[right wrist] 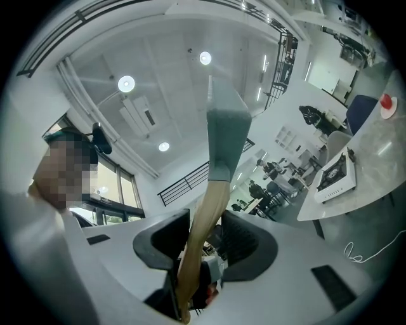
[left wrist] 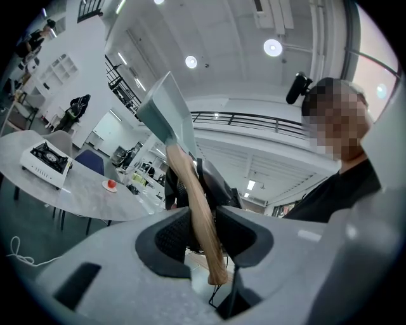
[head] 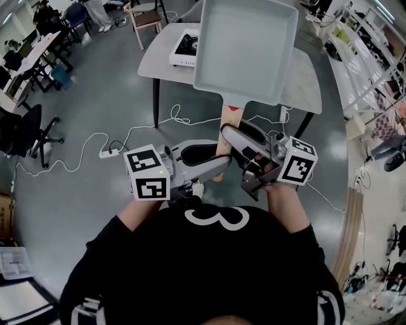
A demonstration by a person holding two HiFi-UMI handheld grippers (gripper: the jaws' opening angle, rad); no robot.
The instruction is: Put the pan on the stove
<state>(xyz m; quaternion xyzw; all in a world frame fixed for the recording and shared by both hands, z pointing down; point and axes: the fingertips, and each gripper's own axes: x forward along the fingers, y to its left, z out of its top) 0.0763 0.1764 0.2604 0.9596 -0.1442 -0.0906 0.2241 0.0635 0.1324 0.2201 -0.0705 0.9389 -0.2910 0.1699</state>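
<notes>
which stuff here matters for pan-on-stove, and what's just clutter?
Job:
- pan, up in the air, its wooden handle clamped by left gripper and right gripper
- stove
- table under the stove

Lying about:
- small red thing on the table
- power strip on the floor
- chair

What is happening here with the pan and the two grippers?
A person holds a gripper in each hand. The left gripper and the right gripper are both closed on the wooden handle of a grey rectangular pan. The pan is lifted in the air, apart from the table. The stove stands on that table, so the pan is not yet put on it.
</notes>
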